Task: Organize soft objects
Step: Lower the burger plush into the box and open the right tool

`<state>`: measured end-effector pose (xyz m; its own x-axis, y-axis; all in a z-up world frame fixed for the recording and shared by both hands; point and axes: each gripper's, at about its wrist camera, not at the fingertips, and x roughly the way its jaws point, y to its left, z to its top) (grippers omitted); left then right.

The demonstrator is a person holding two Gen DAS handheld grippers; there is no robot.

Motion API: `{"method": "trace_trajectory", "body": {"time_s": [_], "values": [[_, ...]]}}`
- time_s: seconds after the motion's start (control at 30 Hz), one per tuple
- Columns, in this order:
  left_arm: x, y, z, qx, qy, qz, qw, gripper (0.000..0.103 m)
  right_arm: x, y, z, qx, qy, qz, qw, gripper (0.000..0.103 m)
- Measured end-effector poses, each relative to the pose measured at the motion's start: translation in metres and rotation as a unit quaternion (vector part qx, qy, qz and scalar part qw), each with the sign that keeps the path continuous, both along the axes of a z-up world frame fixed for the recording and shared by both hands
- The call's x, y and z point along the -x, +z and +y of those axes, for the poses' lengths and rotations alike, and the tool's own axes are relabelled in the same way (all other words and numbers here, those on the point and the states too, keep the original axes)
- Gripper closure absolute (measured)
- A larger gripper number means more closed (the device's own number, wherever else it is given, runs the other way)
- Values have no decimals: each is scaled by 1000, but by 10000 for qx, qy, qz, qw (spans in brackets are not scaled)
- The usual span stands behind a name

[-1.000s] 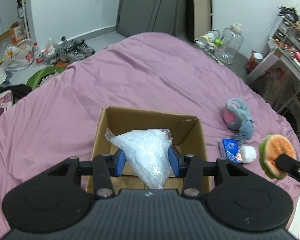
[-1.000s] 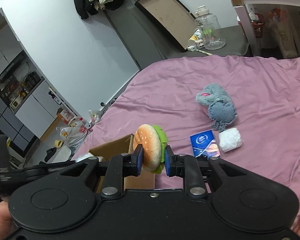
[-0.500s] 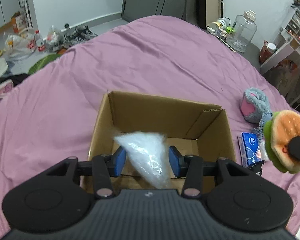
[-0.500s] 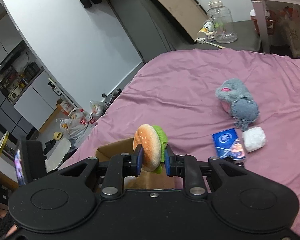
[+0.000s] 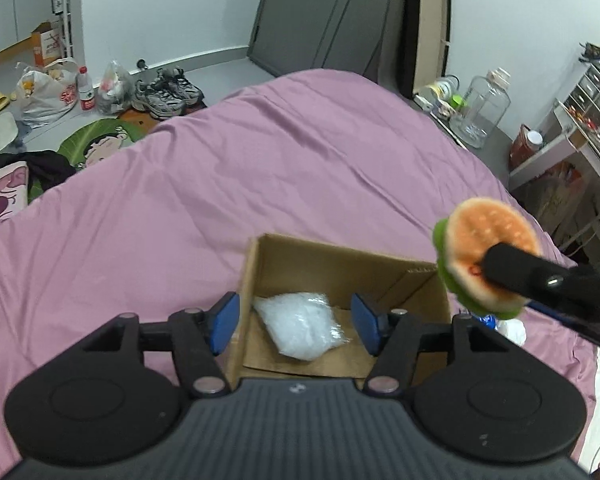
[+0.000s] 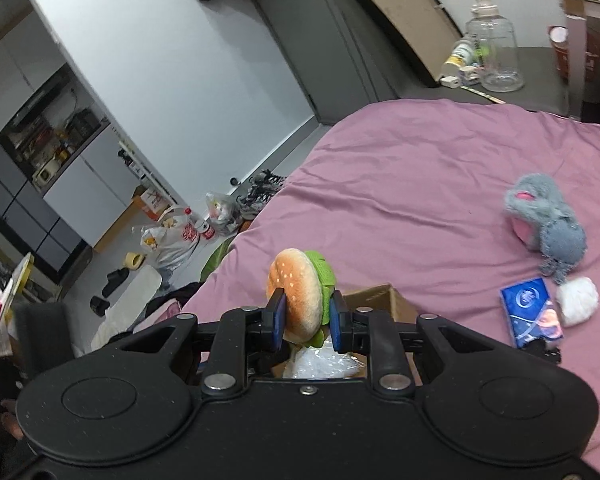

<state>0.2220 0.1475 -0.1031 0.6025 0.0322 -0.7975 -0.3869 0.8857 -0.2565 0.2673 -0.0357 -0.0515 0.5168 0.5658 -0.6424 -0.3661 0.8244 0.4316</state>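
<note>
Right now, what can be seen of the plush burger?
The plush burger is a soft toy with a tan, speckled bun and a green lettuce layer. It is held on edge, clamped between the blue jaws of the right gripper, in the air near the right rim of the cardboard box, touching nothing else.

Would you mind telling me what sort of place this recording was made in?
Most likely a lived-in bedroom: a bed with a purple sheet, sneakers and shopping bags on the floor, and a cluttered desk beside the bed.
</note>
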Motion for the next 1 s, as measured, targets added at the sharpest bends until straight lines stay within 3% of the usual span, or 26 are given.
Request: {"method": "trace_trajectory", "body": {"time_s": [0.27,0.5,0.7,0.8,1.0], "values": [[15,2,23,179,256,-46,9995,40,-9,-34,16,489,67,215,9985,80],[22,11,23,146,322,-21,9994,38,-6,-55,37,1173,220,36,9928,80],[25,22,12,72,256,-17,9996,38,1,-58,37,1356,345,-18,9902,72],[27,32,7,-25,211,-84,9997,36,5,-44,26,1124,301,-87,9932,51],[30,46,-4,-125,109,-179,9997,20,18,-14,-7,606,204,-212,9977,37]]}}
